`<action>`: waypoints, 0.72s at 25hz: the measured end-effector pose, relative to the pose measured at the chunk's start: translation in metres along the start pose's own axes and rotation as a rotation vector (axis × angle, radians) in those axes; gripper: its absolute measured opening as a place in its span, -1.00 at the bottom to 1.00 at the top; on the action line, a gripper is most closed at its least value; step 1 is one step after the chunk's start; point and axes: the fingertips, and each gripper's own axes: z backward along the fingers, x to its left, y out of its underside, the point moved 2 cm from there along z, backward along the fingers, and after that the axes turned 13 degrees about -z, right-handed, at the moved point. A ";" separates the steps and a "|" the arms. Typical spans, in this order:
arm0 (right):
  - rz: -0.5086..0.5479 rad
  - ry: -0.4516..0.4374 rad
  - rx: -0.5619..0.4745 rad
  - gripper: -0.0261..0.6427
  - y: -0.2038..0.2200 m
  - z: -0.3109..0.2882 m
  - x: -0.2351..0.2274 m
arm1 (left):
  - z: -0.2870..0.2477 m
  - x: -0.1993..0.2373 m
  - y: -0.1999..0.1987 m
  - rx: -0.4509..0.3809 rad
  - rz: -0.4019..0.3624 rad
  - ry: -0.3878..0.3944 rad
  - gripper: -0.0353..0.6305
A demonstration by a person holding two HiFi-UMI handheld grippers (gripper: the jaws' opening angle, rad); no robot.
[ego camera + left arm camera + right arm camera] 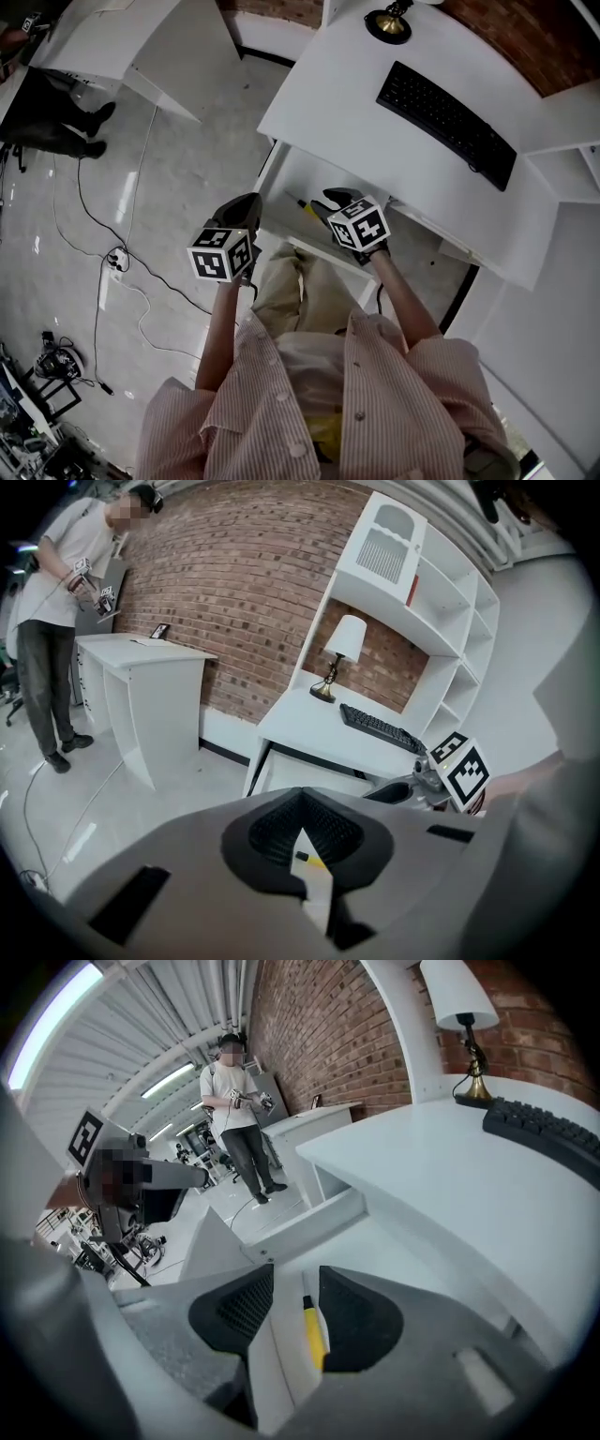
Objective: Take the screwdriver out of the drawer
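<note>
Hovers over the open drawer (323, 173), right tool (339, 199) spread above the yellow screwdriver (306, 206) lying inside; left tool (244, 208) beside it, closed and empty.

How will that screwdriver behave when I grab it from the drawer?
The screwdriver looks rigid, so it should lift in one piece. Its round handle lies on the smooth drawer floor, so a nudge may roll it. It looks slim, probably light.

Brick wall (234, 602), white desk (375, 122), glossy pale floor (187, 187).
</note>
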 end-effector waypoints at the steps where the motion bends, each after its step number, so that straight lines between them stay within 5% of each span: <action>1: 0.005 0.005 0.015 -0.48 0.002 -0.006 -0.003 | -0.003 0.003 0.001 0.008 0.002 0.004 -0.89; 18: 0.085 0.046 0.328 -0.48 0.068 -0.090 -0.041 | -0.037 0.016 0.010 0.127 -0.056 0.066 -0.89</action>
